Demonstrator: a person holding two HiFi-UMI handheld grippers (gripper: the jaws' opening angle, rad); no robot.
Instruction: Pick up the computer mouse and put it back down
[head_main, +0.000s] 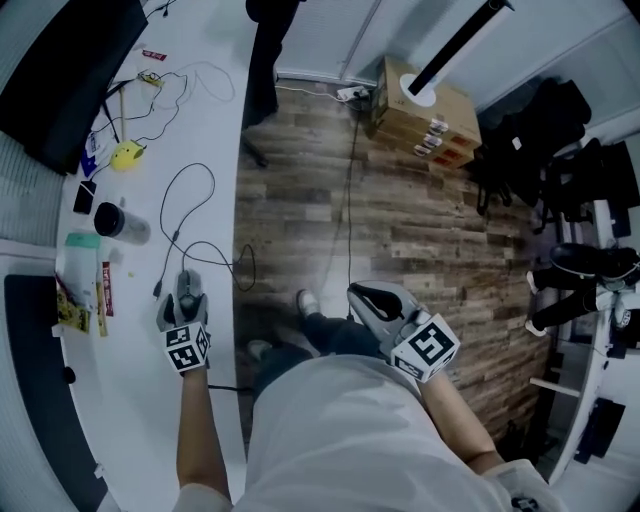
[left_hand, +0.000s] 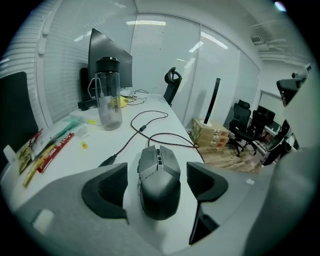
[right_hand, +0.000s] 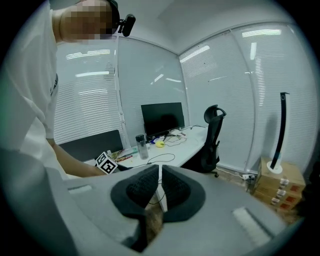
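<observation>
A dark grey wired computer mouse (left_hand: 158, 182) rests on the white desk (head_main: 140, 400), its cable (left_hand: 150, 125) trailing away across the top. My left gripper (left_hand: 156, 189) is open with the mouse between its jaws, and a gap shows on each side between the pads (left_hand: 107, 192) and the mouse body. In the head view the mouse (head_main: 187, 288) pokes out just ahead of the left gripper (head_main: 185, 303). My right gripper (head_main: 372, 300) hangs off the desk over the wooden floor, its jaws (right_hand: 160, 187) shut with nothing between them.
A clear bottle with a black lid (left_hand: 109, 100) stands further along the desk, with snack packets (left_hand: 47, 150) to its left. A monitor (head_main: 70, 70), a yellow object (head_main: 126, 154) and loose wires lie at the far end. Cardboard boxes (head_main: 425, 115) and office chairs (head_main: 590, 270) stand on the floor.
</observation>
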